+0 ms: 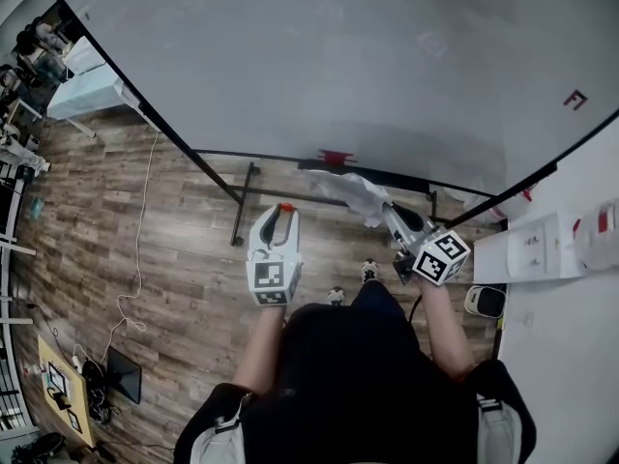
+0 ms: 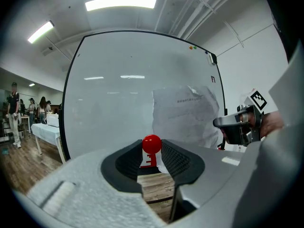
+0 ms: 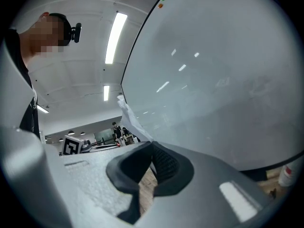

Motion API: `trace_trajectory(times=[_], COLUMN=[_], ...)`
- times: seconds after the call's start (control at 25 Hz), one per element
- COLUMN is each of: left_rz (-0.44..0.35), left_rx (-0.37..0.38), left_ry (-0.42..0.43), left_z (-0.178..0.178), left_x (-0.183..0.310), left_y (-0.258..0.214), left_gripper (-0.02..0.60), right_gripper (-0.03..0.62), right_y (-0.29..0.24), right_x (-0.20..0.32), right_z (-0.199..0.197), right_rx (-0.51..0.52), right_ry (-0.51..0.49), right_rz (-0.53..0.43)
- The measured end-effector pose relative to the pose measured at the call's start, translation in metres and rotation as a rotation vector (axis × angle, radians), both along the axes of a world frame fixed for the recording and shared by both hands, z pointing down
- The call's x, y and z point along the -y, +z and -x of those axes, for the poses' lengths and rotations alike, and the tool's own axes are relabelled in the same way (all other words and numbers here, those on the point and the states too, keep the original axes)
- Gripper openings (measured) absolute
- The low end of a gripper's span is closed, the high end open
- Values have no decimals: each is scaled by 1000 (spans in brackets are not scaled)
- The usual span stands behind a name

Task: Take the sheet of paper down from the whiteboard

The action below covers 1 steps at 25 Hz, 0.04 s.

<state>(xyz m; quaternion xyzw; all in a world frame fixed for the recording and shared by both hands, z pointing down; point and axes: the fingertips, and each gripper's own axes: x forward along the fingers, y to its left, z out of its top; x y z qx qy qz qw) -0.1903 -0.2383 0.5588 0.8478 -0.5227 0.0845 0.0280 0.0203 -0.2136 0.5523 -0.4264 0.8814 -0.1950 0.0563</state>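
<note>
Left claw [image 2: 152,151] pinched a red magnet [image 2: 151,144], apparently so nothing pinned the sheet of paper [image 2: 183,113]. Right claw [image 3: 151,150] clamped the sheet's edge by the whiteboard [image 1: 338,56].

My black pads [image 2: 176,158] are ribbed and matt, my grey shell [image 2: 71,194] grainy plastic; the red knob [image 2: 151,144] shines, the paper [image 2: 185,113] is creased, the whiteboard [image 2: 109,89] glossy

The floor [image 1: 184,211] is of brown wood planks, and the black legs of the whiteboard stand [image 1: 244,206] rest on it. A thin white cable [image 1: 141,230] trails across it, a table [image 1: 85,95] with a pale cover stands at the left, and the person's shoes [image 1: 336,296] are planted near the stand
</note>
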Motion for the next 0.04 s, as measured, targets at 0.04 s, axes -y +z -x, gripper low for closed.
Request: trace_trajectory(times=[0.04], left_rz=[3], left_rx=[-3], left_ry=[-1], left_z=[1], left_x=[-1], left_y=[2], left_gripper=[132], right_gripper=[5], right_y=[0], right_x=[-1], right_z=[0], right_rx=[6], right_ry=[4], right_rz=[1])
